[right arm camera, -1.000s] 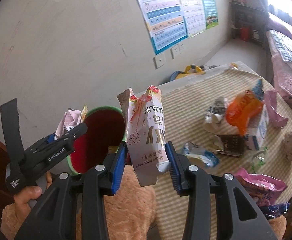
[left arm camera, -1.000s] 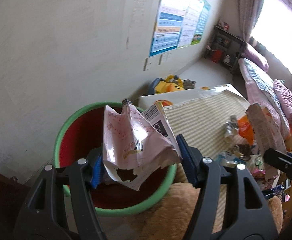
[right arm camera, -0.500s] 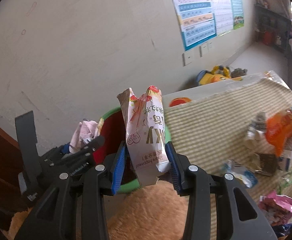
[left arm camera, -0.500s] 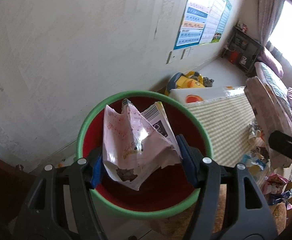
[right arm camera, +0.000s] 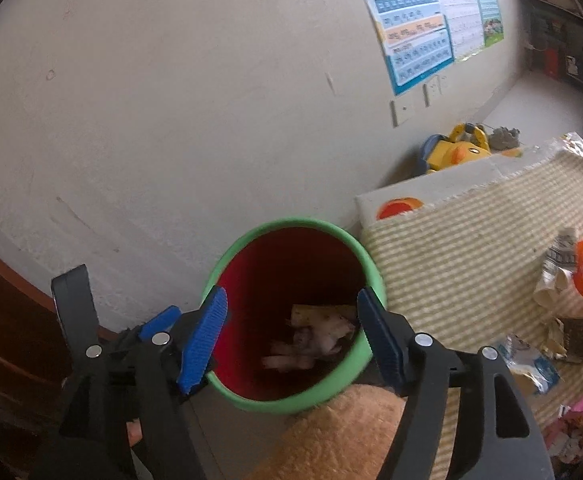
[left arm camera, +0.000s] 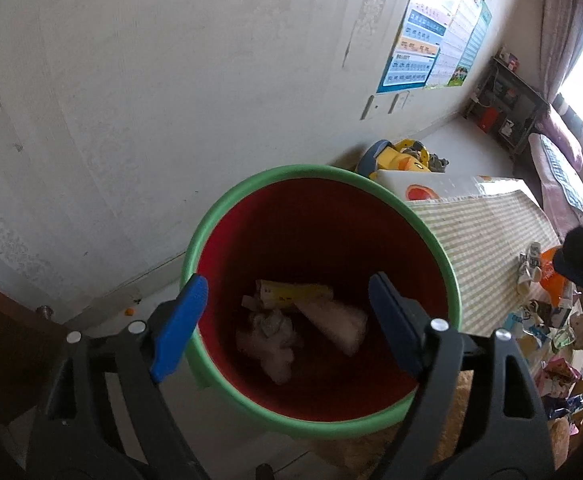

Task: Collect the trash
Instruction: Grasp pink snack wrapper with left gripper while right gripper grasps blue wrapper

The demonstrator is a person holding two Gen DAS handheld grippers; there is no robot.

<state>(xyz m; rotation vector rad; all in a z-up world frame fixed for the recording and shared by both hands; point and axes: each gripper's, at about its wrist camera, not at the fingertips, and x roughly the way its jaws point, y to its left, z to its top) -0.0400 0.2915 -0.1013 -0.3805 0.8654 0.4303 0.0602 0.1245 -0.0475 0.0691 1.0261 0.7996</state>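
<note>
A red bin with a green rim (left arm camera: 227,208) (right arm camera: 291,225) stands by the wall next to the striped table. My left gripper (left arm camera: 287,324) is open and empty right above the bin's mouth. My right gripper (right arm camera: 293,336) is open and empty above the bin too; the left gripper (right arm camera: 163,322) shows beside it. Several wrappers (left arm camera: 323,312) (right arm camera: 315,332) lie at the bottom of the bin. More trash (right arm camera: 567,280) (left arm camera: 539,276) lies on the table at right.
The striped table mat (right arm camera: 463,240) lies right of the bin. A yellow toy (right arm camera: 457,148) stands behind it on the floor. A tan plush surface (right arm camera: 331,436) sits below the grippers. The white wall (left arm camera: 171,80) is close behind the bin. A dark wooden edge (right arm camera: 7,320) is at left.
Both grippers opened and dropped their wrappers into the bin. Both moved left, over the bin's mouth.
</note>
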